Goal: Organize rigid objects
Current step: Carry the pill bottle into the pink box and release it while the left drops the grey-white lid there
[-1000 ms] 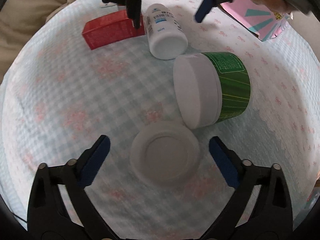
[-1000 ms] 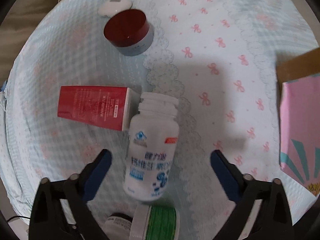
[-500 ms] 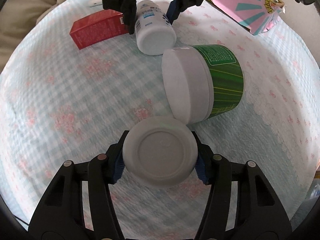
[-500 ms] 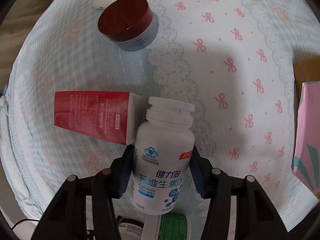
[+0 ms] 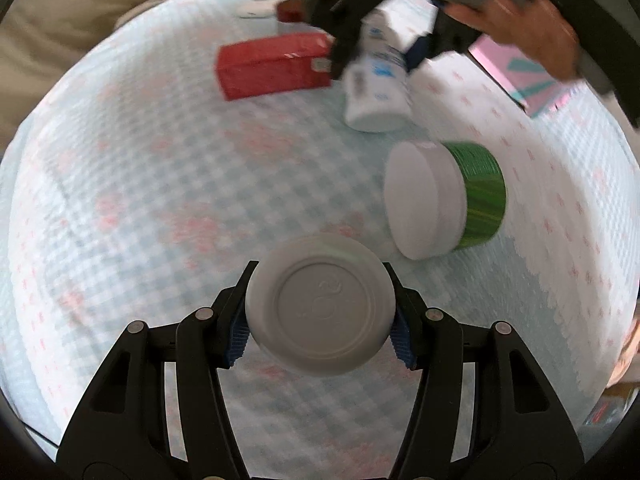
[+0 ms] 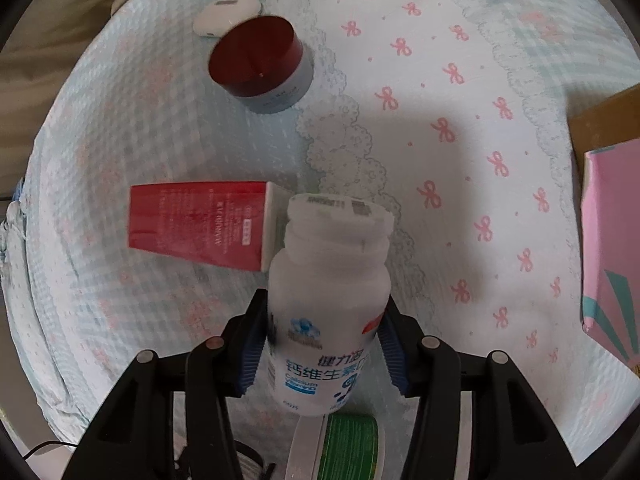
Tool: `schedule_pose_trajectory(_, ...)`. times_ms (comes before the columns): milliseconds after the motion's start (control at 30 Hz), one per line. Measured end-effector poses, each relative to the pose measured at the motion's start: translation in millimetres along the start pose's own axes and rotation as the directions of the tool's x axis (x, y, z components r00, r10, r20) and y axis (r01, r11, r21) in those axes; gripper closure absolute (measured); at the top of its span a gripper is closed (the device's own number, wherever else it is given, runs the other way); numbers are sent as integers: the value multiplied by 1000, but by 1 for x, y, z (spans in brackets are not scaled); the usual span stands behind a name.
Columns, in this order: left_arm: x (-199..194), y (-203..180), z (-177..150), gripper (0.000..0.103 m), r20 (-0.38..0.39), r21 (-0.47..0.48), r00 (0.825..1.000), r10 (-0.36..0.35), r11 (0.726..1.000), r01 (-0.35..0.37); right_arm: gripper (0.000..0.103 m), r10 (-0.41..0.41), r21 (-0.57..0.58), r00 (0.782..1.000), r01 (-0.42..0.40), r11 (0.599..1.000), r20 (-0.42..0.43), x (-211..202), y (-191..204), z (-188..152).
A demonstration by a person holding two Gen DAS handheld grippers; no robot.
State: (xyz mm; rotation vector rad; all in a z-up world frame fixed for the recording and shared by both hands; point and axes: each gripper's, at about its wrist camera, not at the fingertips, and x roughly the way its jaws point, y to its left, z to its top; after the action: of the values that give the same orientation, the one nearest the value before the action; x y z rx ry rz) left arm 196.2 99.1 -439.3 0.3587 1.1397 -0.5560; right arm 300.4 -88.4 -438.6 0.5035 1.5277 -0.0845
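Note:
My left gripper (image 5: 319, 320) is shut on a round white jar (image 5: 320, 306) and holds it above the checked cloth. My right gripper (image 6: 322, 350) is shut on a white supplement bottle (image 6: 328, 312), lifted with its cap end tilted up; the bottle also shows in the left wrist view (image 5: 378, 88). A green jar with a white lid (image 5: 442, 198) lies on its side to the right of the white jar, and its edge shows under the bottle (image 6: 348, 448). A red box (image 6: 200, 224) lies flat left of the bottle, also in the left wrist view (image 5: 272, 68).
A red-lidded jar (image 6: 260, 64) and a small white case (image 6: 226, 14) stand at the far side. A pink box (image 6: 612, 248) and a brown cardboard edge (image 6: 604, 120) are at the right. The person's hand (image 5: 536, 36) holds the right gripper.
Both grippers closed, the left on the white jar and the right on the bottle. Both objects have since been lifted off the cloth, and the bottle's cap end has tilted up.

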Motion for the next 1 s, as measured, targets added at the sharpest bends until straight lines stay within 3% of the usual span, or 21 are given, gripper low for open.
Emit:
schedule_pose_trajectory(300,-70,12,16,49,73,-82,996,54,995,-47,56,58,-1,994,-58,998,93,-68,4,-27)
schedule_pose_trajectory(533,-133,9,40,49,123,-93,991,44,995,-32,56,96,8,981,-99,995,170,-151,6,-66)
schedule_pose_trajectory(733,-182,-15,69,49,187,-93,982,9,996,9,56,93,22,966,-102,995,240,-223,-14,-97)
schedule_pose_trajectory(1000,-226,-69,116,49,257,-46,966,-30,998,43,56,82,55,945,-104,993,316,-292,-69,-117)
